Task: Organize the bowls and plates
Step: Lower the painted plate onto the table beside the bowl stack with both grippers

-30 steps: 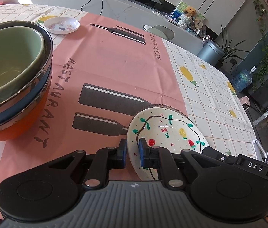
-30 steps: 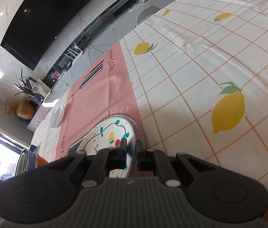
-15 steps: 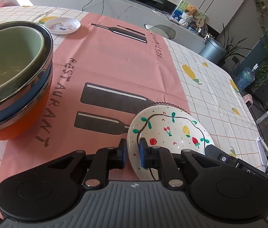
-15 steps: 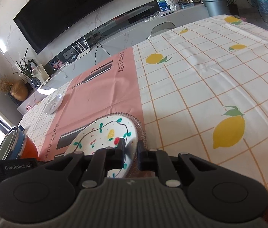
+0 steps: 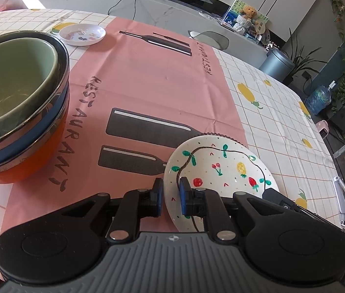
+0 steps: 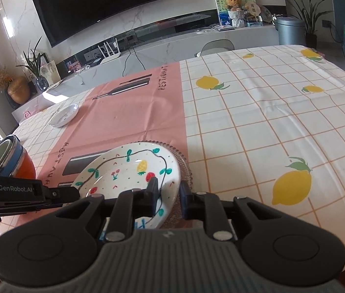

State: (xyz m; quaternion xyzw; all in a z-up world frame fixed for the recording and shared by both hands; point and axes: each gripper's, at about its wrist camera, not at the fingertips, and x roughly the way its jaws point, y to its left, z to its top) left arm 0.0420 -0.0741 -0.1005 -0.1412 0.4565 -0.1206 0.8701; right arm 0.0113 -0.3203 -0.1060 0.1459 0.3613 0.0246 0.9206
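Both tools straddle the painted plate's rim: the left tool at its 8 o'clock edge, the right tool at its 5 o'clock edge; whether either actually pinches, I cannot tell. That painted plate rests on a clear ridged plate on the bench. Uneven lifting could tip it, or drag the glass plate along. The stacked bowls wait at 10 o'clock, the small dish beyond.

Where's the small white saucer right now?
The small white saucer lies at the table's far left, beyond the stacked bowls, at the pink runner's edge; the right wrist view shows it too.
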